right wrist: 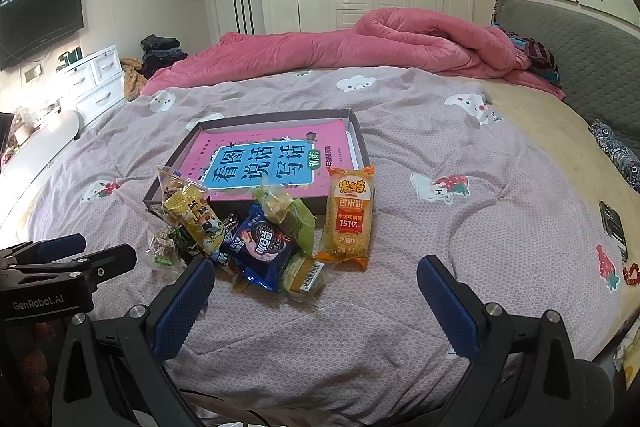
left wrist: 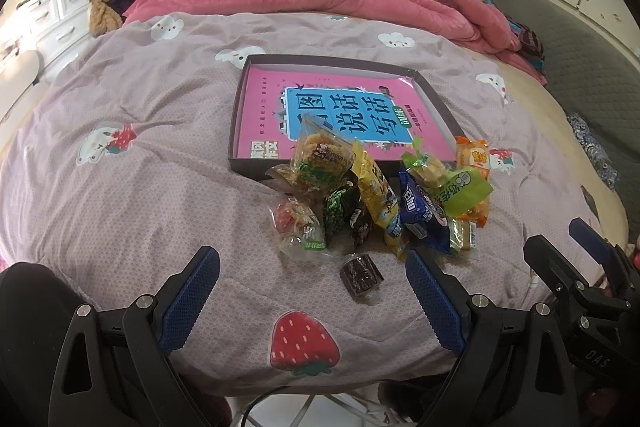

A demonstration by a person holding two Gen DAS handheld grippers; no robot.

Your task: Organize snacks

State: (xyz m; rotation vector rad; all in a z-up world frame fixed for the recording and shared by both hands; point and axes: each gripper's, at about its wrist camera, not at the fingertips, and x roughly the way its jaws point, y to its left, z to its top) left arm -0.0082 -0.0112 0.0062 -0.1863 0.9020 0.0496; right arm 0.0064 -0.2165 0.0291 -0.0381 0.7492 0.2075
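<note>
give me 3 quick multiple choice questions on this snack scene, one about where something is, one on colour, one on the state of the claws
1. Where does the snack pile lie?
A. inside the box
B. on the bedspread just in front of the box
C. on the pink quilt

2. What colour is the rice cracker packet?
A. orange
B. purple
C. white

3. How do the left claw and right claw stand?
A. both shut on snacks
B. one open, one shut
C. both open, holding nothing

Answers: 1 B, the packets sit against the near edge of the shallow box, which holds only a pink book. 2 A, its wrapper is orange. 3 C, each has its blue pads spread wide apart.
</note>
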